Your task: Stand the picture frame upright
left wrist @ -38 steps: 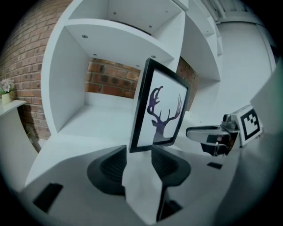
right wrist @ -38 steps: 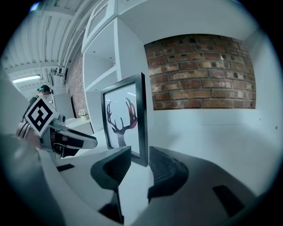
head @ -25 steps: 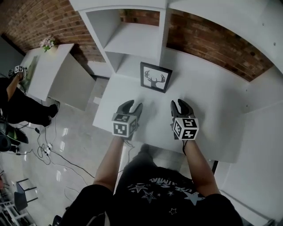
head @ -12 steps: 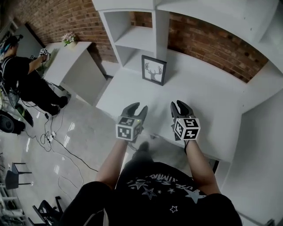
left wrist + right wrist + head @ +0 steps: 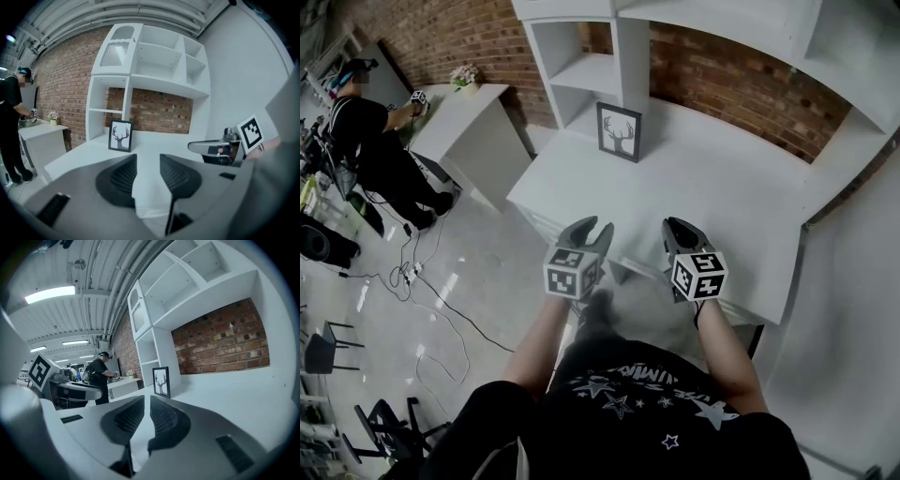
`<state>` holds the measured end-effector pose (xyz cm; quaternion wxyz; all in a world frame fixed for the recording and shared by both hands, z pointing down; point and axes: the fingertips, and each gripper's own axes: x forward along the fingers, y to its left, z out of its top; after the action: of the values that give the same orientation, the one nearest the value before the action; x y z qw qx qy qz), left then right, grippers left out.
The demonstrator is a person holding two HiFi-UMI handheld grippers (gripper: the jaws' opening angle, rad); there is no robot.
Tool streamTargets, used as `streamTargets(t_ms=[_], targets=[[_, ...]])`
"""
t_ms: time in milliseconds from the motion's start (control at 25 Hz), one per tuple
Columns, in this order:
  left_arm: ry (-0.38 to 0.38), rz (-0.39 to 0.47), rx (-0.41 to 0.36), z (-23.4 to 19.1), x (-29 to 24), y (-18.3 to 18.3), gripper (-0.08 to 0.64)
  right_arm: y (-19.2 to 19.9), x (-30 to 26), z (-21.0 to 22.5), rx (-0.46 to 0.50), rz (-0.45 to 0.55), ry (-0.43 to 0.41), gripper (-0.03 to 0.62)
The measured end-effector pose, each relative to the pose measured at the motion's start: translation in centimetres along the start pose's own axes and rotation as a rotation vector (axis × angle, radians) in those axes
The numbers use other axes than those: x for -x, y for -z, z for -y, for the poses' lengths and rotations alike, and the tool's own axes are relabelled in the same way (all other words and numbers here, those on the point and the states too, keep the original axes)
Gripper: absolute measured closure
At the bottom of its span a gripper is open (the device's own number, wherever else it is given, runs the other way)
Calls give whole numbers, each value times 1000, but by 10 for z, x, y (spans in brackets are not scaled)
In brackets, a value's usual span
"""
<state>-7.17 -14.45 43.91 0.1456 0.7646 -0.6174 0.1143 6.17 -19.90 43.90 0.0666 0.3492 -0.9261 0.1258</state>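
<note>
The head view looks steeply down from overhead onto the table (image 5: 722, 187), left gripper (image 5: 593, 225) and right gripper (image 5: 673, 225). Each gripper view sits low, looking along its jaws across the table toward the brick wall (image 5: 731, 80). All three share the frame (image 5: 619, 132) and shelf (image 5: 577, 56).

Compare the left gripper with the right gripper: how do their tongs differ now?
On the left gripper the tongs stand wide apart; on the right gripper they have just been closing, with only a narrow gap left. The left cube bears another marker pattern than the right cube. Shared: both hold nothing, and both hang near the front edge of the desk, away from the upright picture frame.
</note>
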Motion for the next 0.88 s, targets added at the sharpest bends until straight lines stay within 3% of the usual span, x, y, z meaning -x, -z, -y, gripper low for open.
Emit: streamTargets(t_ms=[200,520,880], targets=[[-28,2,29,25,34,9,439,10,30,-15,-17,-12,-51,566],[-118,-1,52,27,85,45,520,35,50,-49,-41,-30,-137,575],[-202,-8,115,14,146,81,529,54,51,-86,-16,-77,-196,577]])
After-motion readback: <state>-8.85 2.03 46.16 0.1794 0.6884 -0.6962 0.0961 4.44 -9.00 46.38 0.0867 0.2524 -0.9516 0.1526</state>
